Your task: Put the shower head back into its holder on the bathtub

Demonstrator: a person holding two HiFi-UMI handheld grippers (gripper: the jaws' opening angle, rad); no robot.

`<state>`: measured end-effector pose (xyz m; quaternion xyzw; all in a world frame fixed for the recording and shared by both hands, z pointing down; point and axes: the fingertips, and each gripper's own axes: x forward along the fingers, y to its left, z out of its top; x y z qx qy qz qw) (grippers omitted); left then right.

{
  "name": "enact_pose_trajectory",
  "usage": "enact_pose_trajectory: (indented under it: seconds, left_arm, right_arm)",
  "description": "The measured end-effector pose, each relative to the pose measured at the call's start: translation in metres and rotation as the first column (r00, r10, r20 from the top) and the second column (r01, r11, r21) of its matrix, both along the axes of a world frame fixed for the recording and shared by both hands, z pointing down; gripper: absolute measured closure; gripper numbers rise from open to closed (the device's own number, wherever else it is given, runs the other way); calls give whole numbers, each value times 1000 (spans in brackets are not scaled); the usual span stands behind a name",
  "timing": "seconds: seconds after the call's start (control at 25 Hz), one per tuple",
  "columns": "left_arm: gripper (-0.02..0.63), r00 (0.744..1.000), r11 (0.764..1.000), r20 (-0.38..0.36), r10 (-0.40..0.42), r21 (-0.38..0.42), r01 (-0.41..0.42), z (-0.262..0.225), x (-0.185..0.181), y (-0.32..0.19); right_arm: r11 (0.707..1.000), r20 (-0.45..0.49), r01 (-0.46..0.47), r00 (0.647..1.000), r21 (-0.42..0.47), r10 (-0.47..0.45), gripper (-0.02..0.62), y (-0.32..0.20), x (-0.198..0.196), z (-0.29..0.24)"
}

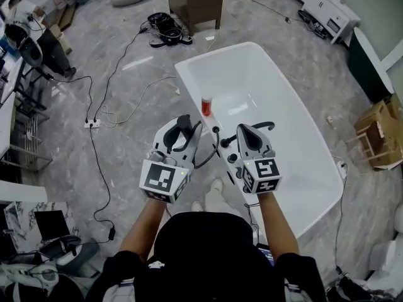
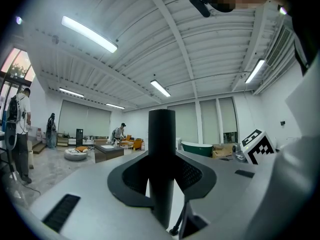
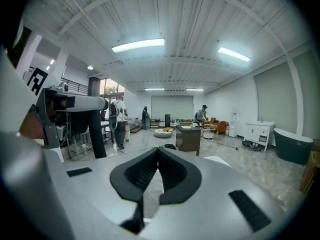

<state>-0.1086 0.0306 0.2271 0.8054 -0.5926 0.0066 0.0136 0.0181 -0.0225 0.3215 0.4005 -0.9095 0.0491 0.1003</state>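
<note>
One white bathtub (image 1: 277,106) fills the middle of the head view, its near end just in front of the person. A second tub, dark green (image 1: 370,61), stands well apart by the far right wall. One dark table (image 1: 195,2) sits beyond the white tub's far end, and cardboard boxes (image 1: 383,131) lie on the floor to the right. Three people (image 3: 118,121) stand or work far off in the room.

Two grippers are held side by side over the white tub's near left rim. The left gripper (image 1: 181,126) is clamped on the one shower head (image 2: 162,134): its black handle stands upright between the jaws, the pads pressed on either side. So the shower head is up in that gripper, above the rim and outside any holder. The right gripper (image 3: 159,151) has its jaws closed together with nothing between them.

Black fittings (image 1: 228,141) sit at the rim between the grippers; which of them is the holder I cannot tell. One red bottle (image 1: 206,105) stands at the tub's left rim, just beyond the left gripper.
</note>
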Motion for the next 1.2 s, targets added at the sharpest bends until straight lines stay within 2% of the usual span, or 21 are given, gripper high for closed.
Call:
enact_pose_trajectory:
  seconds: [0.48, 0.88, 1.2]
  left_arm:
    - [476, 999, 998, 32, -14, 65, 12, -17, 17, -83]
    - [477, 999, 999, 38, -28, 23, 27, 2, 31, -125]
    - [477, 998, 999, 38, -48, -17, 49, 26, 40, -137]
  right_arm:
    - [999, 23, 43, 999, 28, -44, 575, -88, 2, -6]
    - [998, 38, 65, 997, 7, -65, 575, -132, 12, 4]
    - [995, 63, 89, 994, -34, -87, 575, -145, 15, 15]
